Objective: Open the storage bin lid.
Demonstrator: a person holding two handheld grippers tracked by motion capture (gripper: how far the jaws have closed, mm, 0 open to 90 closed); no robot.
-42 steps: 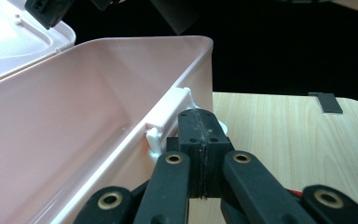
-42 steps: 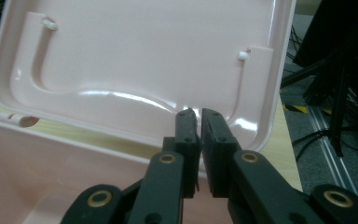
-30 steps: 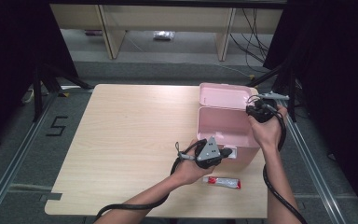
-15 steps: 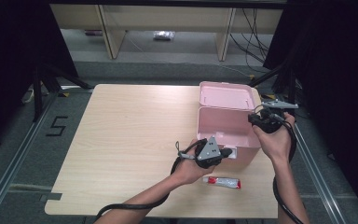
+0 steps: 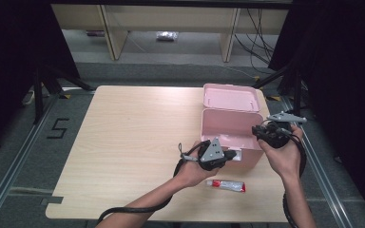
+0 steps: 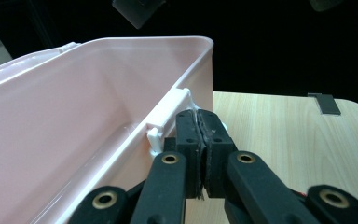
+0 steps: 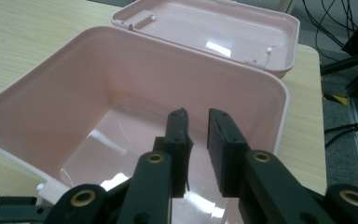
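Box [image 5: 230, 135], pink and open, stands near the bench's [image 5: 123, 142] right edge, its lid [image 5: 230, 97] flipped back flat behind it. At the front wall the left gripper [image 6: 200, 135] has its jaws nearly closed on the white latch tab [image 6: 168, 114]. Over the empty inside, the right gripper [image 7: 196, 140] has just been opening, jaws a narrow way apart, nothing between them. 1 red-and-white tube [image 5: 226, 185] lies near the front edge. Should the pinch slip off that small tab, the light box could skid.
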